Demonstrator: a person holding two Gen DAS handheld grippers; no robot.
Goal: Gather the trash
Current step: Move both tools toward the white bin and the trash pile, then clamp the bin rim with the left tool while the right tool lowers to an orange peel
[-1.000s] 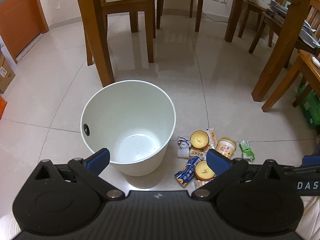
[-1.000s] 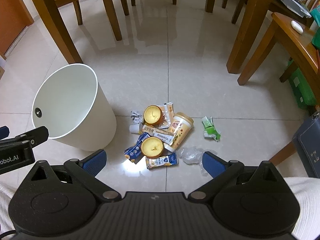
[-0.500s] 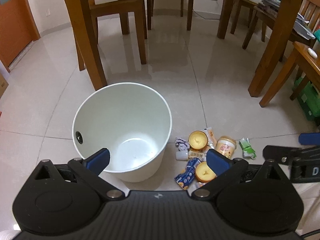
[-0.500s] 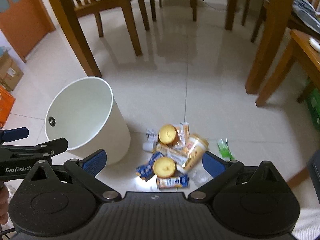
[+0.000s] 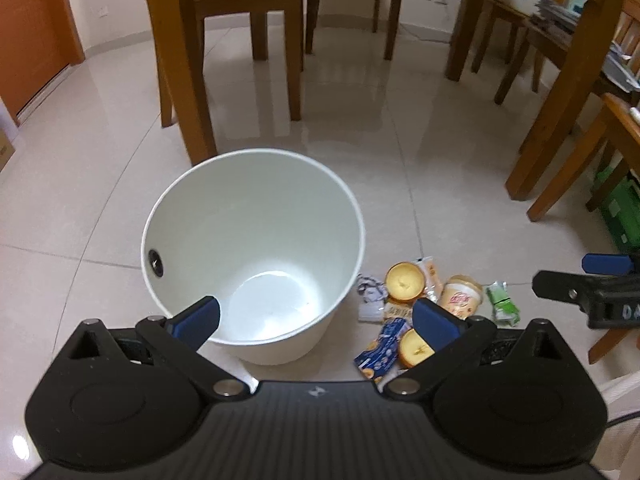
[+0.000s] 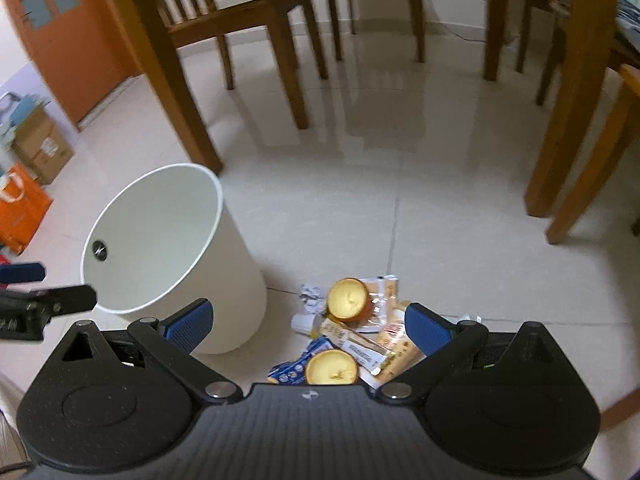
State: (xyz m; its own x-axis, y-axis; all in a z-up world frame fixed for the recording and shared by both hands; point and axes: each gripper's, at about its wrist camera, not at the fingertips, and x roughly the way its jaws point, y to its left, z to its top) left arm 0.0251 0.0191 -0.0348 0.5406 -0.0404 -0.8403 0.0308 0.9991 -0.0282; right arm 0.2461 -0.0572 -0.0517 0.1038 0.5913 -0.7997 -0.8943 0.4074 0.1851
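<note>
A white bin (image 5: pixel 256 248) (image 6: pixel 168 256) stands upright and empty on the tiled floor. To its right lies a heap of trash: two orange cups (image 5: pixel 404 280) (image 6: pixel 347 299), a beige drink cup (image 5: pixel 460 298), a blue wrapper (image 5: pixel 380 350) (image 6: pixel 296 366), a cream snack bar wrapper (image 6: pixel 356 346) and a green packet (image 5: pixel 502 304). My left gripper (image 5: pixel 316 320) hangs open over the bin's near rim, nothing between its fingers. My right gripper (image 6: pixel 306 326) is open above the near side of the heap. The right gripper's side also shows at the right edge of the left wrist view.
Wooden chairs (image 5: pixel 256 32) (image 6: pixel 240 28) and table legs (image 5: pixel 560 92) (image 6: pixel 568 92) stand behind and to the right. An orange door (image 6: pixel 60 28), cardboard boxes (image 6: pixel 40 144) and an orange bag (image 6: pixel 20 208) are at far left. A green crate (image 5: pixel 624 212) sits under the right chair.
The right gripper has come forward and lower toward the trash heap, which now sits between its fingers in view. The left gripper has drifted slightly, staying over the bin. Both stay open.
</note>
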